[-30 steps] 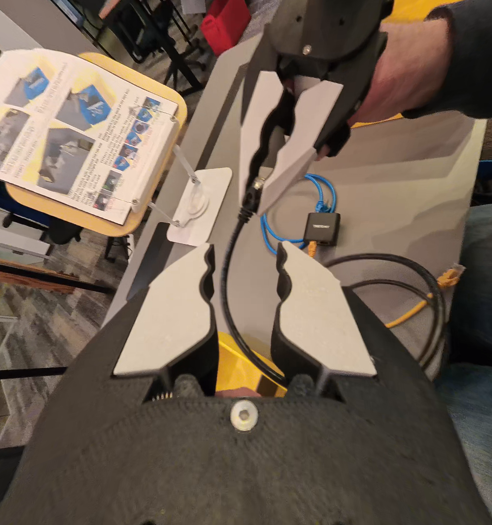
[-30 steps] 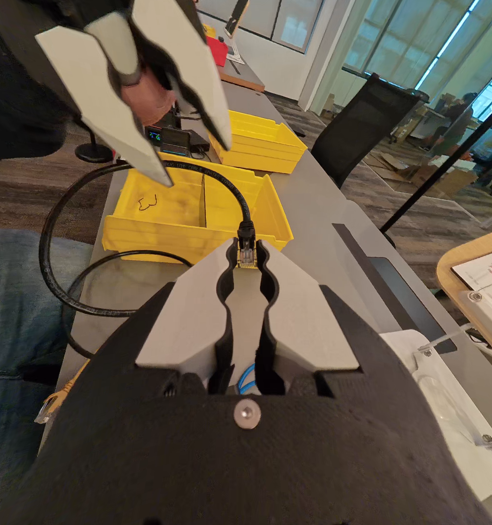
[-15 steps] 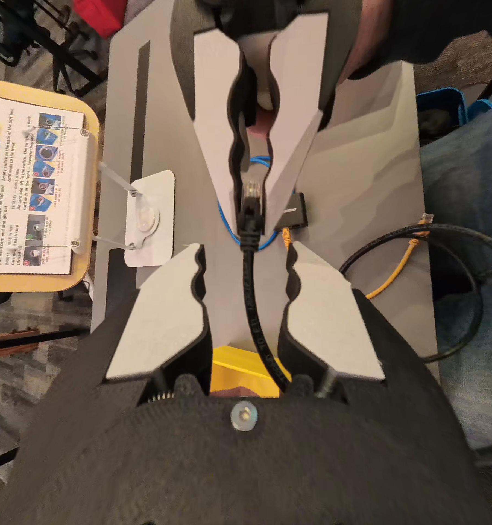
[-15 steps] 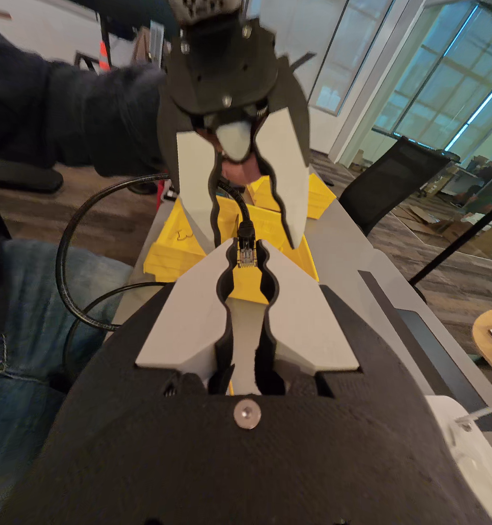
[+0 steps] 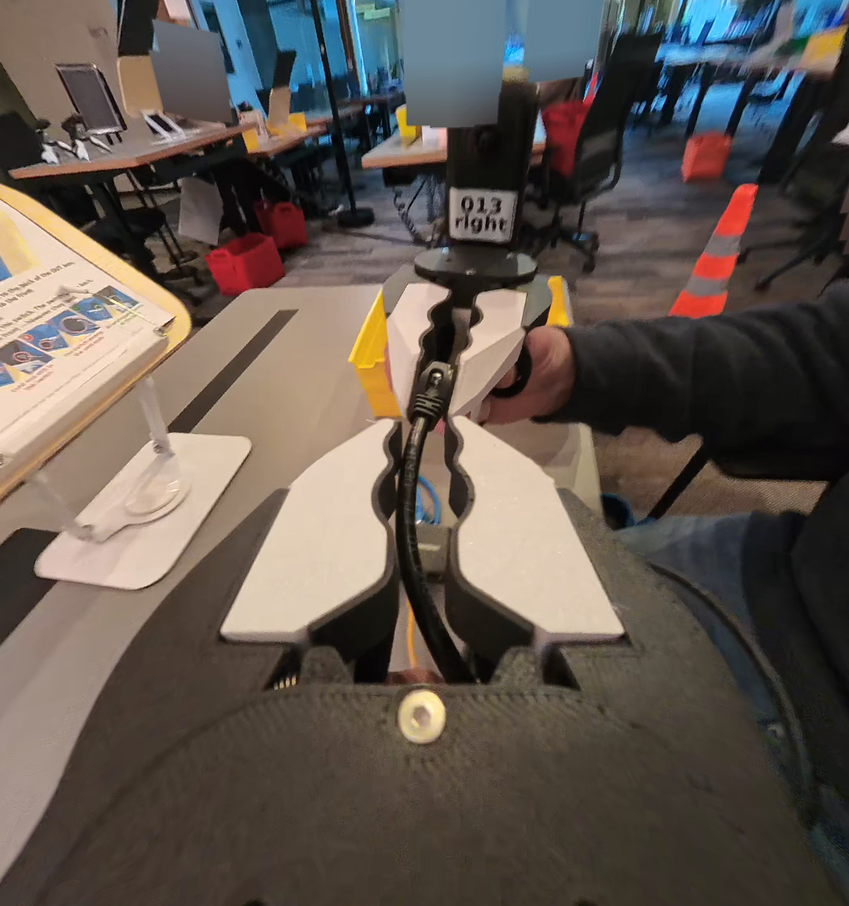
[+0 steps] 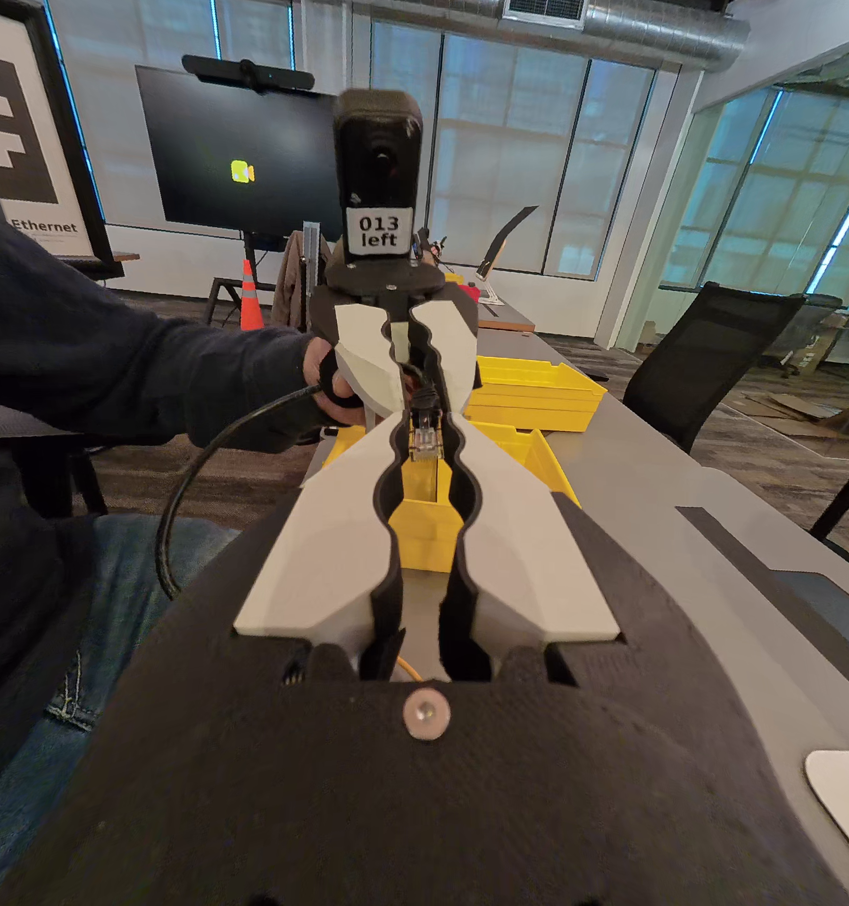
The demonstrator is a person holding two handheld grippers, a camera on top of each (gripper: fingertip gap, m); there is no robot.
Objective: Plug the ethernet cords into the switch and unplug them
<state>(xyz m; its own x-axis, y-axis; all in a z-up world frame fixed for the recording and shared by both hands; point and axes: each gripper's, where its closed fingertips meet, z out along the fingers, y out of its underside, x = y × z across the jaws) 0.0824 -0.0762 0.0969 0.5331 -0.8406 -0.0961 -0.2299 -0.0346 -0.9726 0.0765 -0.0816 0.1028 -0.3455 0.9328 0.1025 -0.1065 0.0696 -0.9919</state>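
Note:
My right gripper (image 6: 426,417) is shut on the clear plug (image 6: 425,441) of a black ethernet cord (image 5: 412,515), held in the air above the grey table (image 5: 275,372). My left gripper (image 5: 425,425) faces it tip to tip, and its fingers are closed around the cord's black boot (image 5: 430,394) just behind the plug. The cord runs back between the left fingers and loops down to the left in the right wrist view (image 6: 207,465). The small switch (image 5: 432,544) and a blue cord (image 5: 425,495) show through the left finger gap, on the table below.
Yellow bins (image 6: 535,392) stand on the table behind the left gripper. An instruction sheet on a clear stand (image 5: 60,353) with a white base (image 5: 143,510) is at the left. An orange cord (image 5: 409,632) lies on the table. The person's jeans-clad leg (image 6: 94,588) is beside the table. My left and right fingertips are right by each other. Both grippers' tips are roughly 25 cm from the small switch (image 5: 432,544).
Both grippers have tilted up from looking down at the table to level, facing each other. The left fingers have closed from wide open onto the cord behind the plug.

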